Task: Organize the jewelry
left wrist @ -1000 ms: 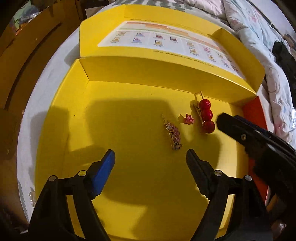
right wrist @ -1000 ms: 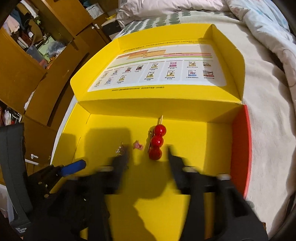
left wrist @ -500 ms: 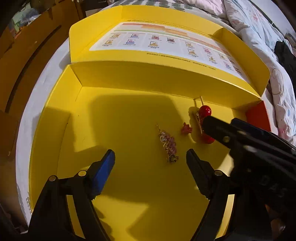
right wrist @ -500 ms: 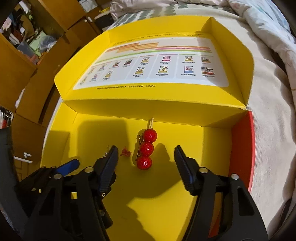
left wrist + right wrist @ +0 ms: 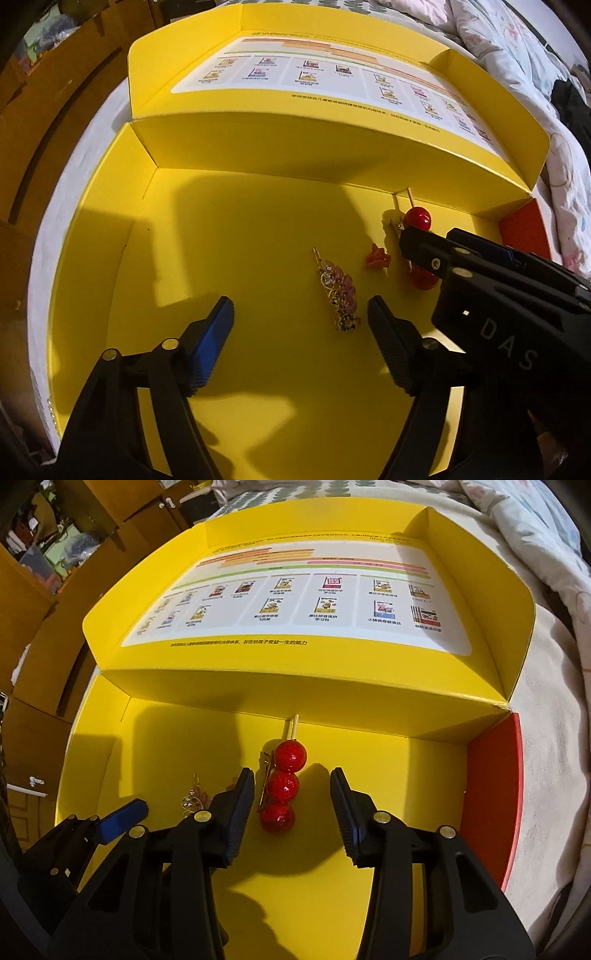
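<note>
Between the closing jaws of the right gripper, the red bead clip wants centring; left gripper narrows, empty.

A floral quilt on the bed, wooden cabinets to the left

You're in a home bedroom, rumpled floral quilt to your right, pillow ahead, wooden cupboards left, yellow box on the bed.
</note>
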